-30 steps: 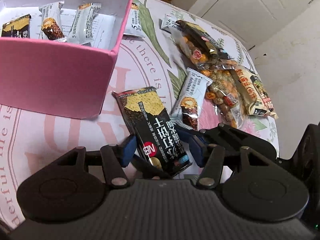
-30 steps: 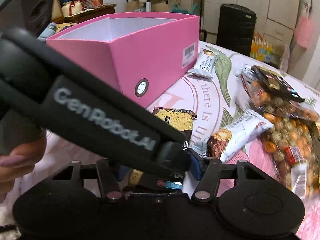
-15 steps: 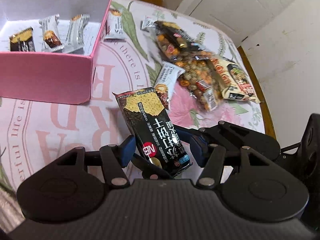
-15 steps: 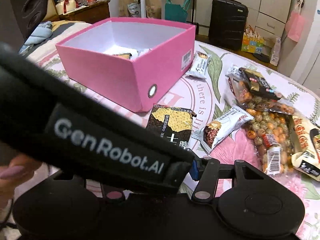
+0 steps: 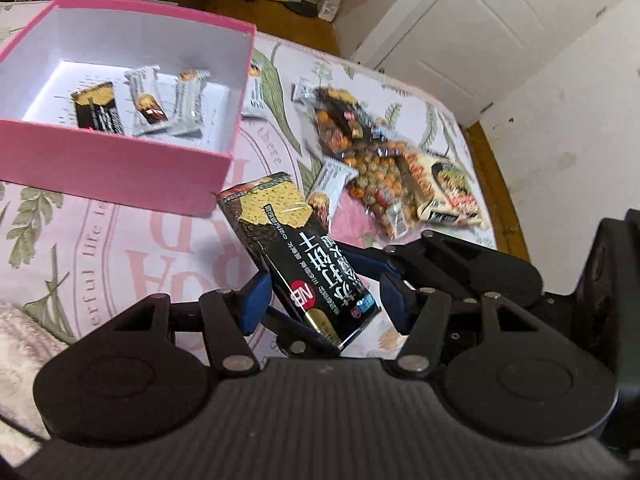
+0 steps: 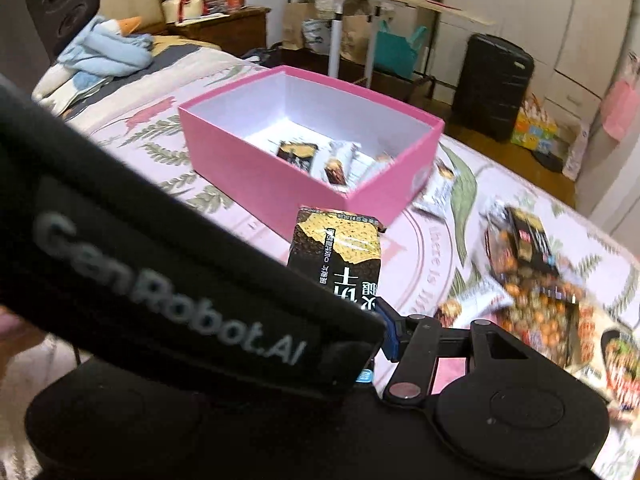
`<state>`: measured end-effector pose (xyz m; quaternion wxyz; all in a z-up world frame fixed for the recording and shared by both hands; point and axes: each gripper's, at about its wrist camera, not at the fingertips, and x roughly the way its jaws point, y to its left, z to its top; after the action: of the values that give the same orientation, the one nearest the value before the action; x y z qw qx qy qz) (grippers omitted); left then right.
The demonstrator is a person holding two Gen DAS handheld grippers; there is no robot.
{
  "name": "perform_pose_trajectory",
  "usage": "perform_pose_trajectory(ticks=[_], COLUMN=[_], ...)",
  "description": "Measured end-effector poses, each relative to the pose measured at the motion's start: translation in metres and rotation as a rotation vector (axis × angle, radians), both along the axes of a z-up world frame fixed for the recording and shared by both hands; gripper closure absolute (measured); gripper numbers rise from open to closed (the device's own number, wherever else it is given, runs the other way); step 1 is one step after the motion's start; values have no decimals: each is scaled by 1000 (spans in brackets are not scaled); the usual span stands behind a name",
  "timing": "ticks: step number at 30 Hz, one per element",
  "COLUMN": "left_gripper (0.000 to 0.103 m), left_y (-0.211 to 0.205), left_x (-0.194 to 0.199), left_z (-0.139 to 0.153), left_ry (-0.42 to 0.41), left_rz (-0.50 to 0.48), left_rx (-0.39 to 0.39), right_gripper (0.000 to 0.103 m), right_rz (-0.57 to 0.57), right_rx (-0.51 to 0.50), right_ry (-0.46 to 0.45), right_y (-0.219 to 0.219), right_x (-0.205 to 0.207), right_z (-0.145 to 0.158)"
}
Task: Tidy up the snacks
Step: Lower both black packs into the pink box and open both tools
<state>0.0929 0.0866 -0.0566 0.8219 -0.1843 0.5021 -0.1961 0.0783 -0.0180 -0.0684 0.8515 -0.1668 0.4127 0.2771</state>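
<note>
My left gripper [image 5: 320,300] is lifted above the table with a black cracker packet [image 5: 298,248] between its blue fingertips [image 5: 252,300]. The packet also shows in the right wrist view [image 6: 340,252], where the left gripper's body hides most of my right gripper [image 6: 376,340]; only one blue right fingertip [image 6: 390,330] shows beside the packet. The pink box [image 5: 120,168] stands to the left and holds a black packet [image 5: 98,108] and two white snack bars [image 5: 146,100]. Loose snacks [image 5: 376,168] lie on the cloth to the right.
A white bar [image 5: 332,184] lies just beyond the held packet and another [image 6: 438,190] by the box's far corner. The table's right edge [image 5: 488,184] runs close to the white wall. A bed with blue cloth [image 6: 108,52] and furniture stand behind.
Both grippers have risen with the black cracker packet, so the box's inside now shows from above. The packet has stayed between the left fingertips.
</note>
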Motion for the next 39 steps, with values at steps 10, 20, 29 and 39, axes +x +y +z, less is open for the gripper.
perform_pose_trajectory(ticks=[10,20,29,39], left_gripper=[46,47,49,42], left_y=[63,142,186,193], left_x=[27,108,157,151], left_z=[35,12,-43,-57], left_ry=[-95,-92,13,4], left_rz=[113,247,359,445], left_rx=[3,27,23,129], right_gripper=[44,42,40,27], right_rz=[96,176,182,142], right_rx=[81,139,163,139], right_ry=[-32,53,338,405], right_y=[44,116,159,168], right_x=[55,150,223,221], right_z=[27,1,-50,-78])
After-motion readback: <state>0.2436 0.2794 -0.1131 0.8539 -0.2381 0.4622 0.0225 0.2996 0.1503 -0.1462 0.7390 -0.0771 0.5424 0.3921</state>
